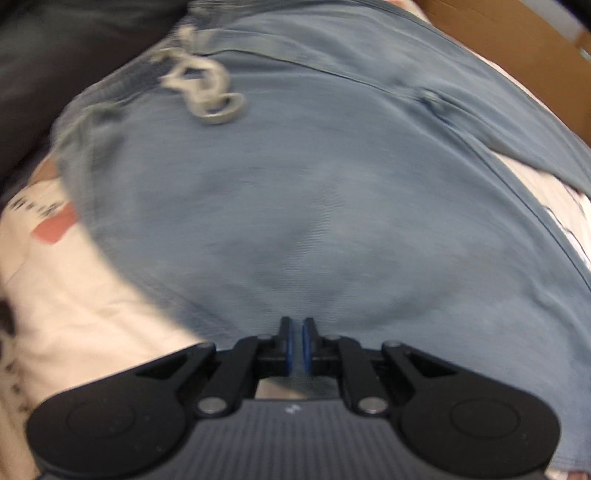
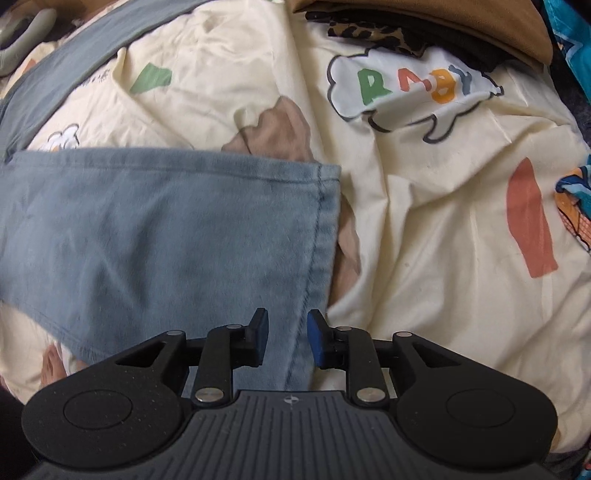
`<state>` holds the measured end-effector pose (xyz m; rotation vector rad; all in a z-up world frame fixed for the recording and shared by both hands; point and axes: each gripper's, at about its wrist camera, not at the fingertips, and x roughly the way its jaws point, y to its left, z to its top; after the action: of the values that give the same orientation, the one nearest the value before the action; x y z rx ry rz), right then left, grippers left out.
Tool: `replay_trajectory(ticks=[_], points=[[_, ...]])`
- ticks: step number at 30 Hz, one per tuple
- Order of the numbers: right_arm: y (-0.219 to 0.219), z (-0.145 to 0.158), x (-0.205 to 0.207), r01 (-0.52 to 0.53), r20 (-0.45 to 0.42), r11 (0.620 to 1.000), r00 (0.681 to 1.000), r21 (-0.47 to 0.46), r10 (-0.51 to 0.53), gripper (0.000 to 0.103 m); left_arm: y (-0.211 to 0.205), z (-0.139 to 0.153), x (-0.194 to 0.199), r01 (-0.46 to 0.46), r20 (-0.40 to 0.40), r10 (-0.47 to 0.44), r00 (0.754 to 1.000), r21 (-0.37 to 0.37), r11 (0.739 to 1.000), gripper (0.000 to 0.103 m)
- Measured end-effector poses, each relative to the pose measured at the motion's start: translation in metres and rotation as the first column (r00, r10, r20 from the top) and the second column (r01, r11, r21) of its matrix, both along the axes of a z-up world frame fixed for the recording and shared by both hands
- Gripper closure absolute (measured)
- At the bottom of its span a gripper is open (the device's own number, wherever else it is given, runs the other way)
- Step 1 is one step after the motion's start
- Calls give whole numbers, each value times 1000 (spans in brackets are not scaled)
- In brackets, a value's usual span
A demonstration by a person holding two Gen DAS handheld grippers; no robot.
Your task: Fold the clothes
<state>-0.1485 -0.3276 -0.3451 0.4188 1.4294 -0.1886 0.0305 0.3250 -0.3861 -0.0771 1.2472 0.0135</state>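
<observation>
My left gripper (image 1: 296, 334) is pinched nearly closed, apparently on a fold of the blue shorts (image 1: 314, 206) spread across the bedsheet (image 2: 424, 221). My right gripper (image 2: 286, 341) gapes over the hem, gripping nothing. I should carry the fold over evenly, keeping edges aligned.

The faded blue-grey cotton trousers (image 1: 295, 184) are one plain colour, with darker blue stitching along the hem (image 2: 317, 229) and a pale grey-white knotted drawstring (image 1: 203, 92) at the waistband. The cream printed bedsheet (image 2: 424, 221) under them carries a white cloud outlined in black (image 2: 406, 88), filled with letters in green, coral, orange and blue-grey, plus a green patch (image 2: 151, 77), a tan-brown shape (image 2: 280, 125) and a coral-red stroke (image 2: 528, 221). A mustard-brown cloth (image 2: 461, 22) lies over a leopard-print fabric (image 2: 369, 33). Both black plastic grippers have blue pads (image 2: 316, 343).
</observation>
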Motion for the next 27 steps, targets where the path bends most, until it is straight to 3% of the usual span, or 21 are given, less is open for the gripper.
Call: replay_trajectory(ticks=[8,9,11,13,17,20,24,27], points=[[-6,1,-18,33,-29,999,999,-20,-34,72,51,6,9,-211,28,211,977,4,977,97],[-5,1,-21,37,-32,999,999,-22,-38,72,57,6,10,-233,29,233,972,-1,972,94],[-5,0,-25,46,-38,999,998,-25,-47,72,74,7,7,-287,40,288,957,-26,958,74],[-3,2,-29,42,-40,998,998,-55,-44,71,89,8,7,-341,53,345,937,-60,938,69],[-3,3,-32,49,-47,995,997,-87,-54,72,110,4,-4,-438,53,455,889,-188,879,66],[-5,3,-33,53,-58,994,997,-95,-59,72,122,-1,-10,-513,44,547,836,-290,808,64],[-5,2,-33,58,-75,994,995,-98,-65,72,135,-5,-14,-565,52,618,784,-353,746,63],[-2,8,-29,43,-66,992,997,-116,-51,72,144,-10,-20,-612,29,691,722,-439,657,64]])
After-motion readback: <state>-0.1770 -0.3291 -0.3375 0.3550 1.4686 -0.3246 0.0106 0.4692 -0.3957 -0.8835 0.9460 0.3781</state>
